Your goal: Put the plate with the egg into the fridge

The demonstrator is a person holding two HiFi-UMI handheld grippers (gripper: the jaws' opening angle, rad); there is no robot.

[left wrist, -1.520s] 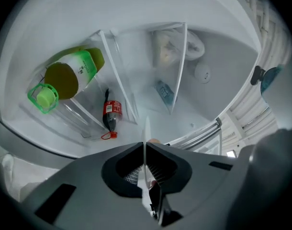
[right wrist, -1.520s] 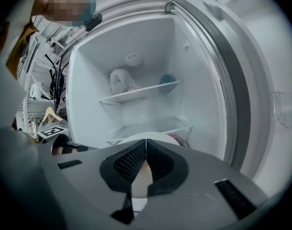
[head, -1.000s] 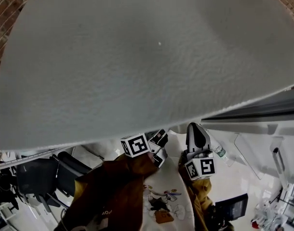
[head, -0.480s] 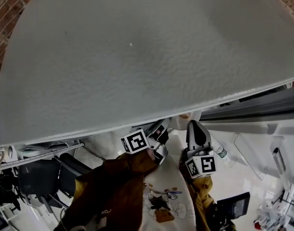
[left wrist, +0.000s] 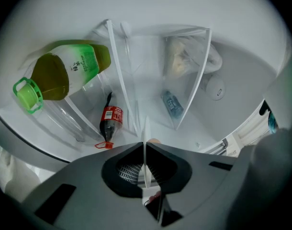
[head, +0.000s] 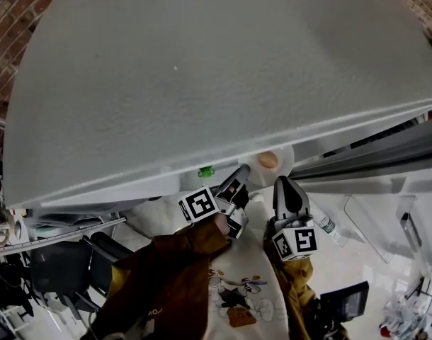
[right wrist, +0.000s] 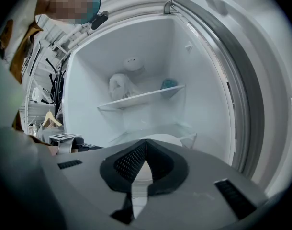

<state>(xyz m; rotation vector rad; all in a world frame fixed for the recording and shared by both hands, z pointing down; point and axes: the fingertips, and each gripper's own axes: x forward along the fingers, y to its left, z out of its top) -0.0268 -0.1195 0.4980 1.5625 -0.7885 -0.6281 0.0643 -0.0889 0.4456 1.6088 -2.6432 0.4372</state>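
A brown egg (head: 268, 159) lies on a white plate (head: 283, 163) just under the edge of the big grey fridge door (head: 202, 83). My left gripper (head: 241, 176) is shut on the plate's rim; in the left gripper view the plate (left wrist: 145, 133) stands edge-on between the jaws of the left gripper (left wrist: 144, 145), with a sliver of the egg (left wrist: 155, 141) beside it. My right gripper (head: 285, 186) sits just below the plate. The right gripper (right wrist: 146, 142) has its jaws together with nothing between them, and the plate (right wrist: 160, 139) lies beyond them before the open fridge compartment (right wrist: 136, 80).
The door racks hold a green tea bottle (left wrist: 64, 73) and a small cola bottle (left wrist: 110, 120). Inside the fridge, a glass shelf (right wrist: 141, 98) carries a white bundle (right wrist: 119, 86) and a teal bowl (right wrist: 168, 84). A water bottle (head: 324, 224) lies on the white surface at the right.
The grey door's edge has risen in the head view, uncovering the plate with the egg and a green bottle cap. Both grippers have shifted slightly upward toward the fridge.
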